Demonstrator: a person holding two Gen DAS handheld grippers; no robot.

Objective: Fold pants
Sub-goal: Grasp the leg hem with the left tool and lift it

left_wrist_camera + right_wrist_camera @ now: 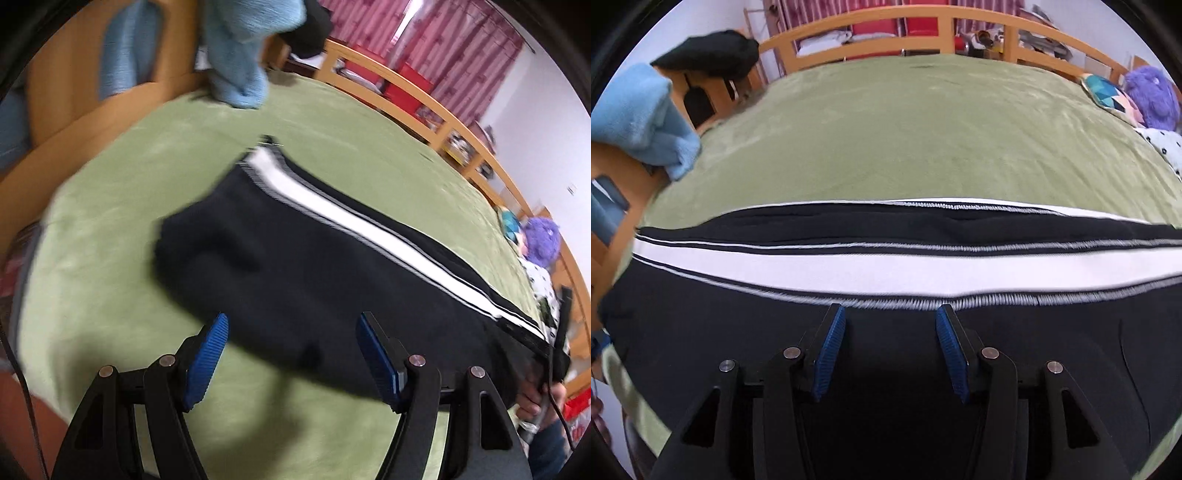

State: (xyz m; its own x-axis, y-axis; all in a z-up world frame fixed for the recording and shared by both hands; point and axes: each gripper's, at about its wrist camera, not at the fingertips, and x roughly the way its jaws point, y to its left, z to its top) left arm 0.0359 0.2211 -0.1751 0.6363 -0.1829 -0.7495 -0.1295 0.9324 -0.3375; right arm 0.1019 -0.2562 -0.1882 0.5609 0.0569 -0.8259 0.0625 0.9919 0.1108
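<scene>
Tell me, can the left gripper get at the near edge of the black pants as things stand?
Probably yes: the left gripper is open and empty, the pants lie flat on the green blanket, and nothing sits between.

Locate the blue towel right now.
The blue towel hangs over the wooden bed frame at the far left corner of the green bedspread, beyond the pants; the left wrist view shows it top centre.

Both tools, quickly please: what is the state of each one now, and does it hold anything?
Left tool: open, holding nothing, over the pants.
Right tool: open, nothing gripped, above the pants.
</scene>
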